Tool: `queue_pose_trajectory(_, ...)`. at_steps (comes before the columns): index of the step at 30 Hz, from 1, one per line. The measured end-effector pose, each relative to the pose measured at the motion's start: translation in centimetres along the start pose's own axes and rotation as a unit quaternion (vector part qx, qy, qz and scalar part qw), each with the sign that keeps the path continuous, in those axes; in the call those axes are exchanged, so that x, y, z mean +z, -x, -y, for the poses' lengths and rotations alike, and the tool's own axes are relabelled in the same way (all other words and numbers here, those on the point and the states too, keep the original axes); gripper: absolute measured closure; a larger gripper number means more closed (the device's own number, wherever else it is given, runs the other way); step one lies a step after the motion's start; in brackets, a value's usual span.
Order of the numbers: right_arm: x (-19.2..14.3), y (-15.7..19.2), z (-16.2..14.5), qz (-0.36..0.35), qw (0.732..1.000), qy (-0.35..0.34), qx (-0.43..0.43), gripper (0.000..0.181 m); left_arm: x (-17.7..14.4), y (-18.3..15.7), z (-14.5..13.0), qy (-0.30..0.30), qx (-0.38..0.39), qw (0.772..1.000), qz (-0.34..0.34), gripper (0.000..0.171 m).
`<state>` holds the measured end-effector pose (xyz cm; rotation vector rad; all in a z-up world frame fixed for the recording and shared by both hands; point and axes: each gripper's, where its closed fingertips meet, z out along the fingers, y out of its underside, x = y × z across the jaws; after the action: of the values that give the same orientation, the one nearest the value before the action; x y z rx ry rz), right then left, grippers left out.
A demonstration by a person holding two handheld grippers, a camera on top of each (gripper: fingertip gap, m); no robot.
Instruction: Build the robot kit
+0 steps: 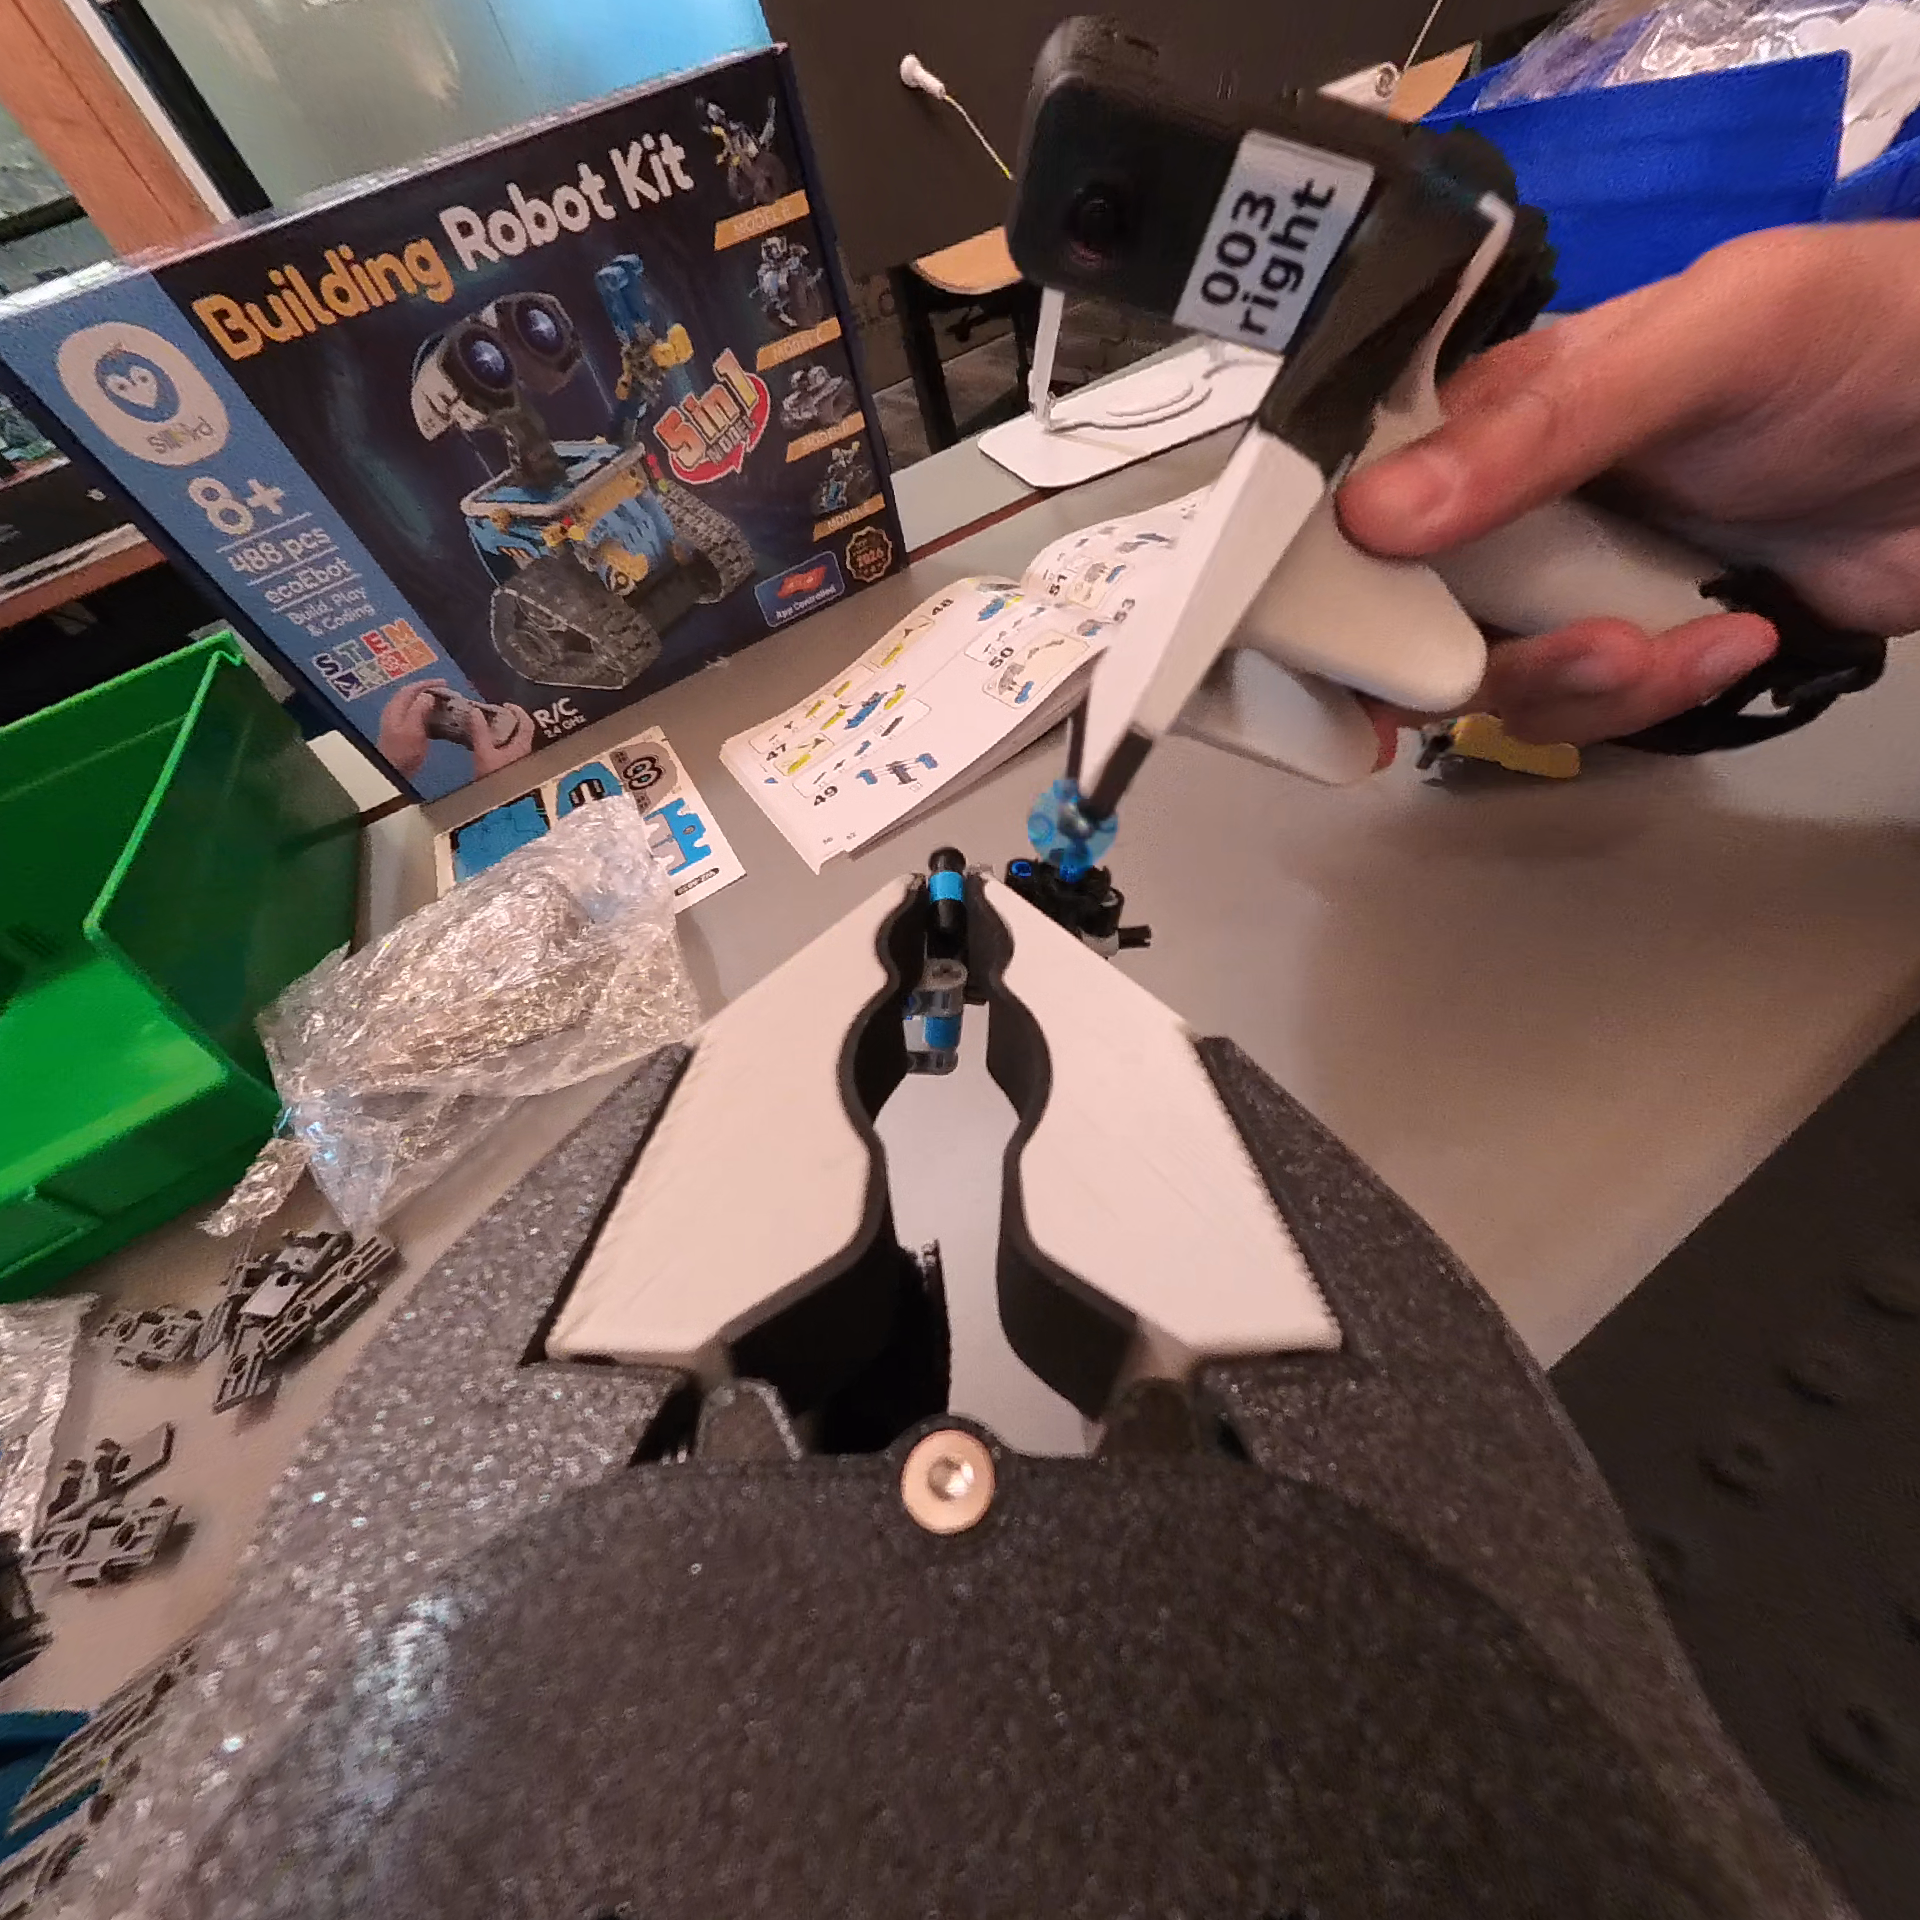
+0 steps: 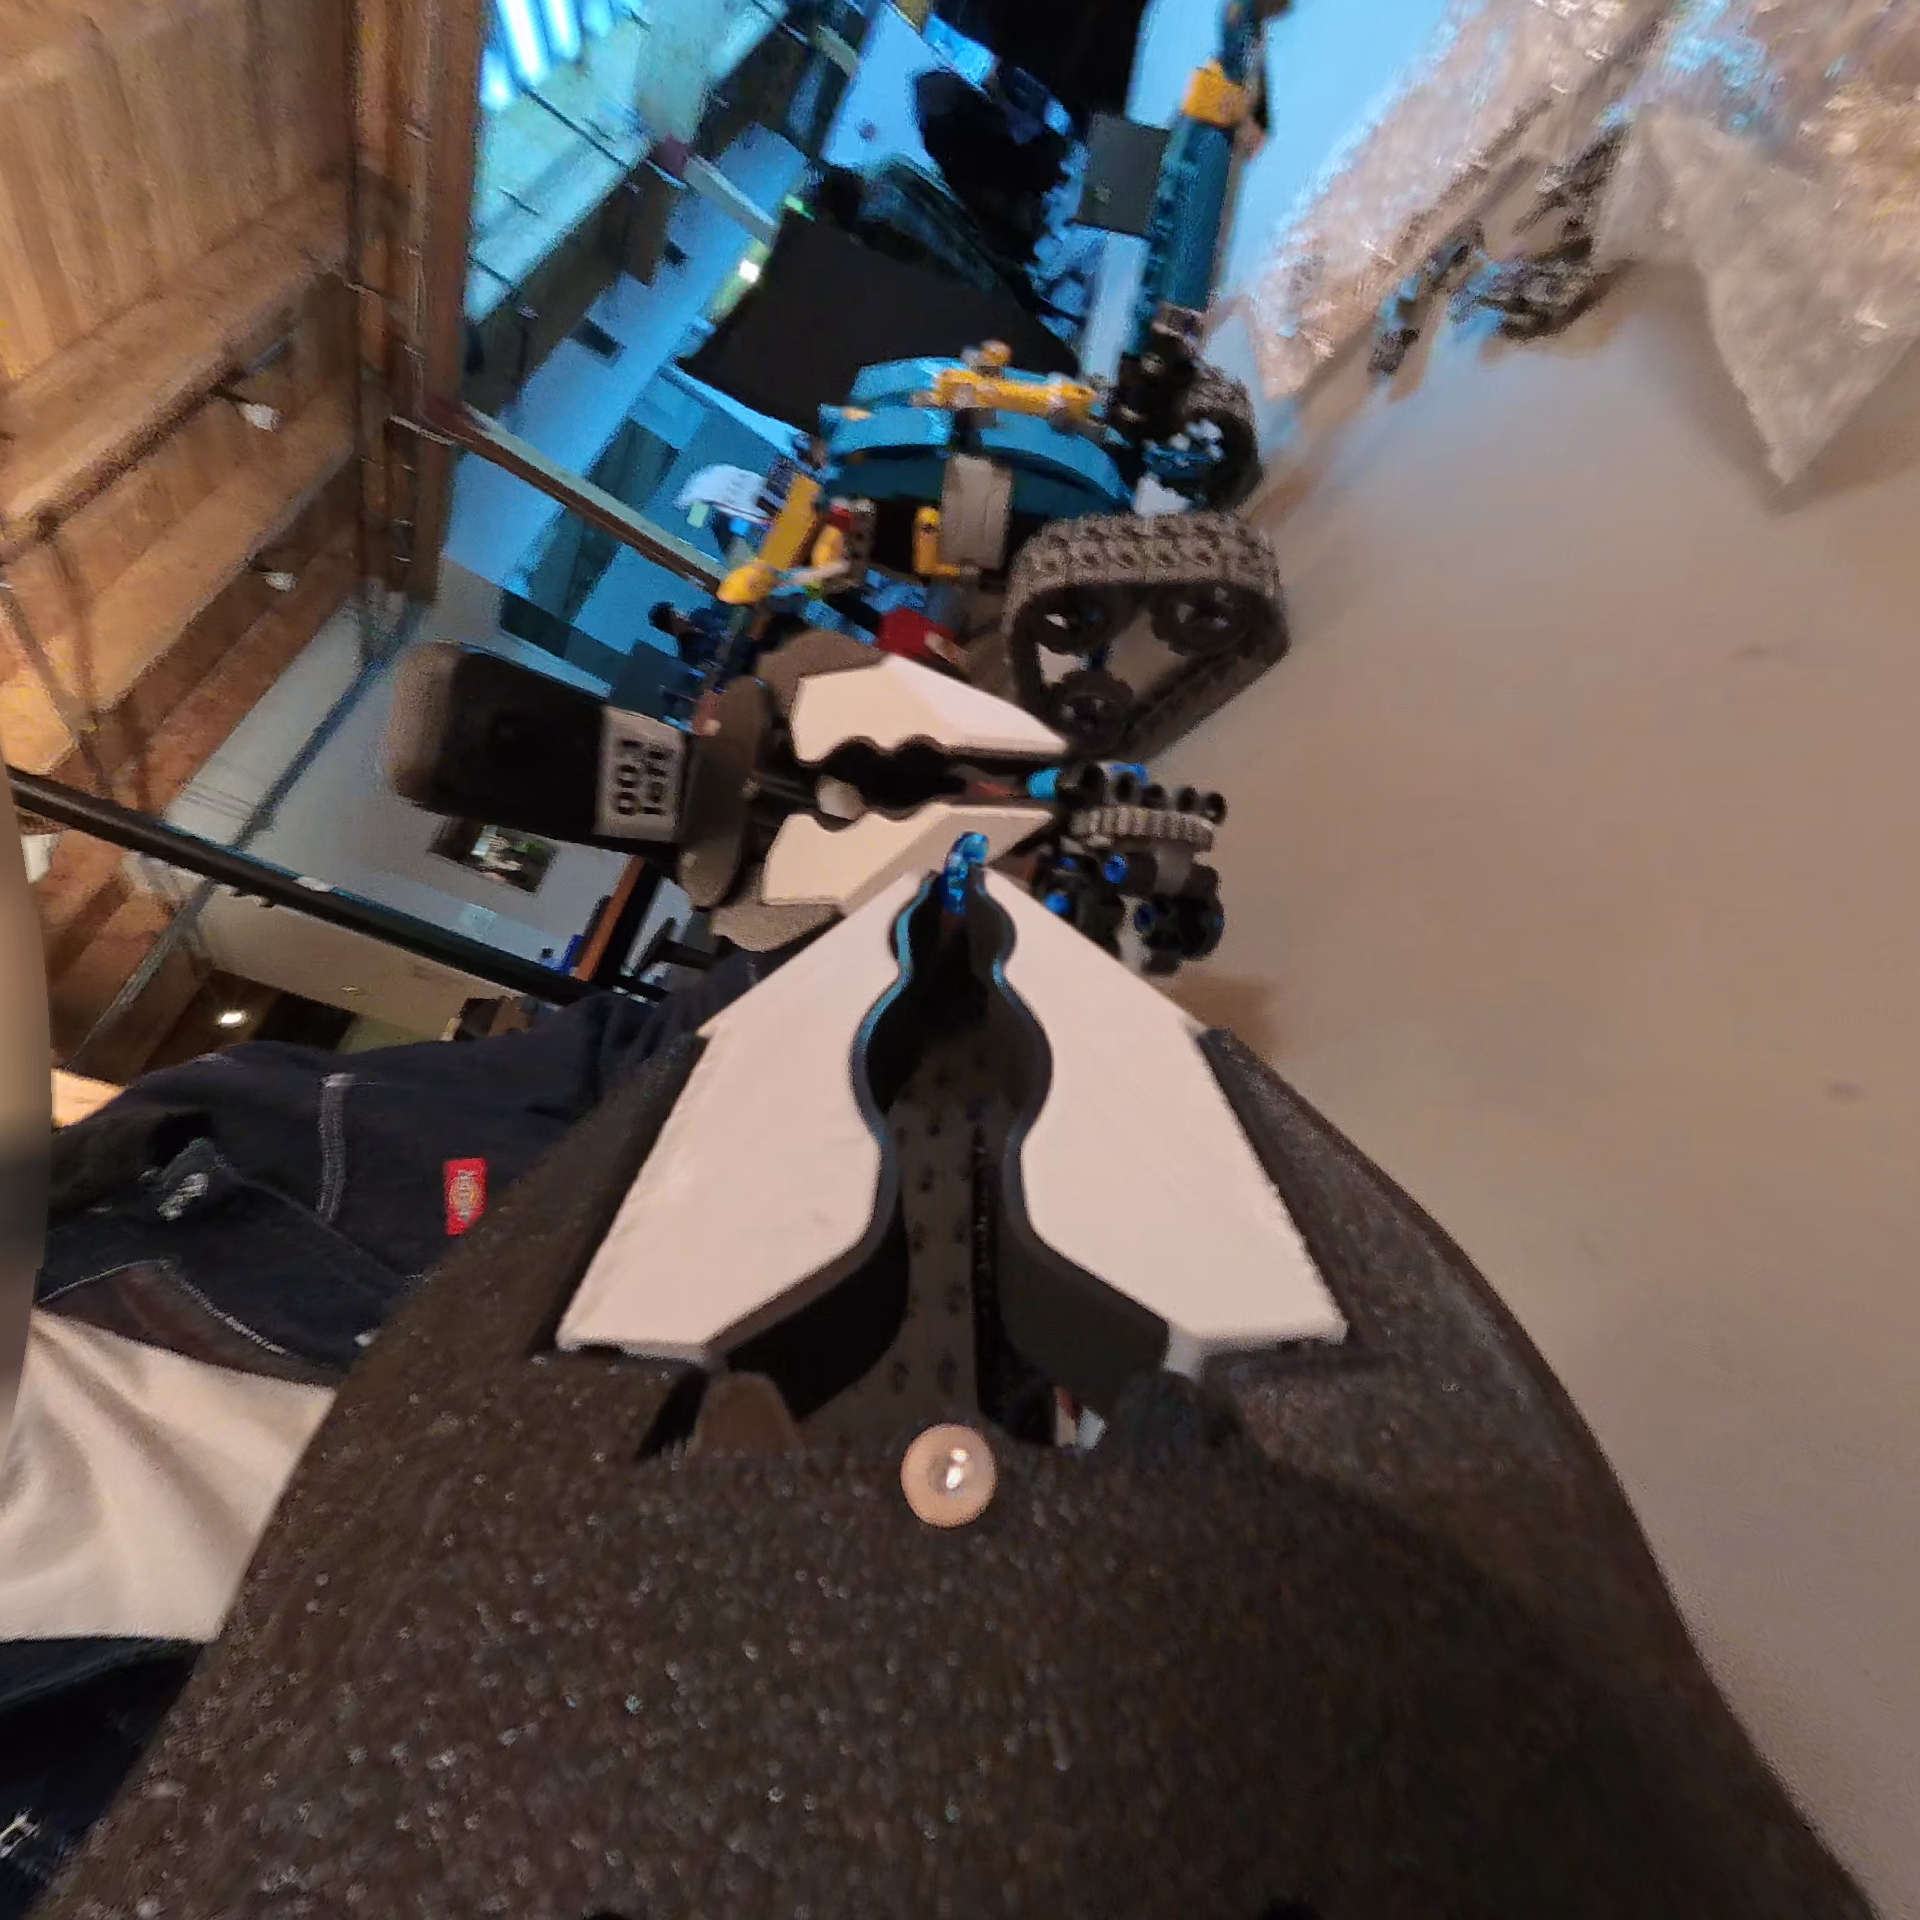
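Left wrist view shows my left gripper (image 1: pixel 943 904) at the frame's centre, its white fingers (image 1: pixel 800 1049) closed on a small black-and-blue brick assembly (image 1: pixel 940 966) that stands upright between the tips over the grey table (image 1: pixel 1351 1039). Just right of those tips a second black brick cluster (image 1: pixel 1075 899) sits on the table, and directly above it my right gripper (image 1: pixel 1081 805), held in my hand (image 1: pixel 1621 488) from the upper right, pinches a translucent blue round piece (image 1: pixel 1070 821), which hangs just over the cluster; I cannot tell whether they touch. Behind, at upper left, stands the robot kit box (image 1: pixel 468 416), with an open instruction booklet (image 1: pixel 935 696) to its right, a green bin (image 1: pixel 125 956) at the left edge and crumpled plastic bags (image 1: pixel 499 977) beside it. Right wrist view, rolled sideways and blurred, shows the blue piece (image 2: pixel 964 868) clamped at my fingertips, the left gripper (image 2: pixel 1049 784) just beyond, and a tracked blue robot model (image 2: pixel 1039 520) higher in the frame.
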<state>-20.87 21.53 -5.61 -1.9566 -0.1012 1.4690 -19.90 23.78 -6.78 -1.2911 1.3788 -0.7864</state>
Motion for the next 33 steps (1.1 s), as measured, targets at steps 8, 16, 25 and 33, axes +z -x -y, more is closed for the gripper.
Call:
queue_pose_trajectory(8, -0.1, -1.3, -1.1, -0.041, 0.999, 0.035, 0.003, 0.177, 0.2, -0.2, -0.2, 0.006, -0.010, 1.000, -0.009, 0.164)
queue_pose_trajectory(16, -0.2, -1.4, -0.9, -0.064, 0.997, 0.035, -0.017, 0.177, 0.3, -0.3, -0.3, 0.010, -0.004, 1.000, -0.009, 0.164)
queue_pose_trajectory(25, -0.4, -1.9, -1.3, -0.075, 0.996, 0.050, -0.008, 0.177, 0.3, -0.5, -0.4, 0.010, -0.005, 1.000, -0.015, 0.164)
queue_pose_trajectory(33, -0.6, -2.7, -0.8, -0.148, 0.983, 0.057, -0.091, 0.176, 0.5, -0.5, -0.7, 0.019, -0.008, 1.000, -0.017, 0.164)
